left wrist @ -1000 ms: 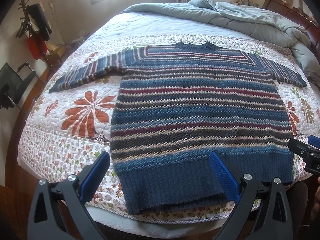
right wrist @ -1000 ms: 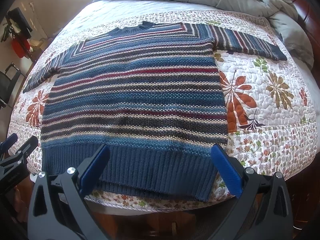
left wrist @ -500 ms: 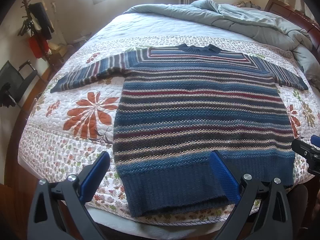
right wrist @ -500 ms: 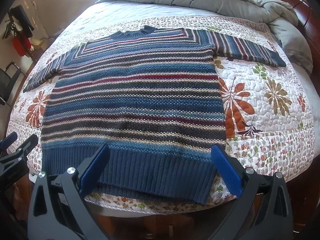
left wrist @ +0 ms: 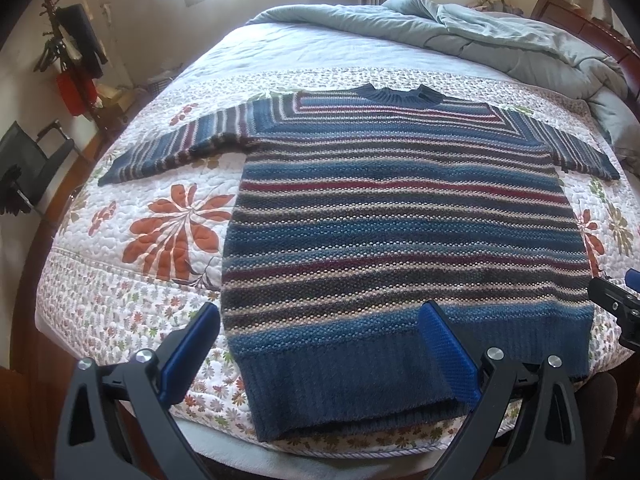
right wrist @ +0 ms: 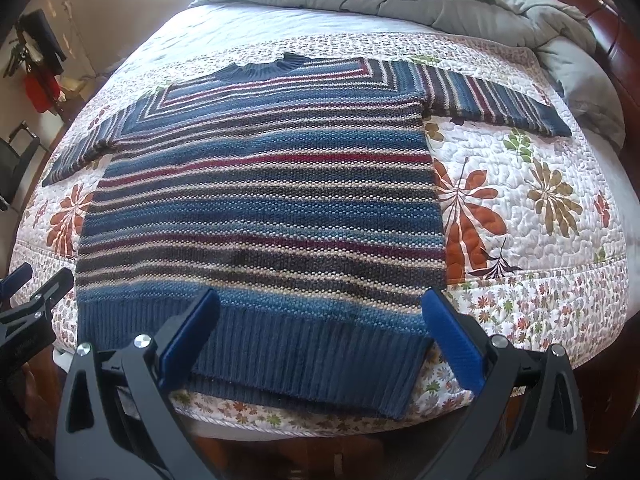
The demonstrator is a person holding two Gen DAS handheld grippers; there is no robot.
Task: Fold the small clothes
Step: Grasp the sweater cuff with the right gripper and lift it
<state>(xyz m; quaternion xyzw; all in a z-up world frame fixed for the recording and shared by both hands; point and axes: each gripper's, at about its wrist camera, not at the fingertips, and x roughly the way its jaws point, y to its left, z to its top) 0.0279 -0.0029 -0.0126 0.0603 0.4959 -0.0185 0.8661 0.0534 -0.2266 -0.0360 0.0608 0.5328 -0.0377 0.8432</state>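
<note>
OK, no containers in shot. We had the striped sweater (left wrist: 400, 232) flat on the floral quilt (left wrist: 132, 288), sleeves out, ribbed hem at the near bed edge. Left gripper (left wrist: 324, 344) wide open over the hem's left corner, holding nothing. Right gripper (right wrist: 320, 328) same, wide open over the right corner, empty. Vs 1 s ago: sweater unmoved, both views sat a bit lower.

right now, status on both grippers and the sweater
Left gripper open, right gripper open, both empty. Striped sweater flat on quilt, sleeves spread, unfolded. Nothing in the way.
</note>
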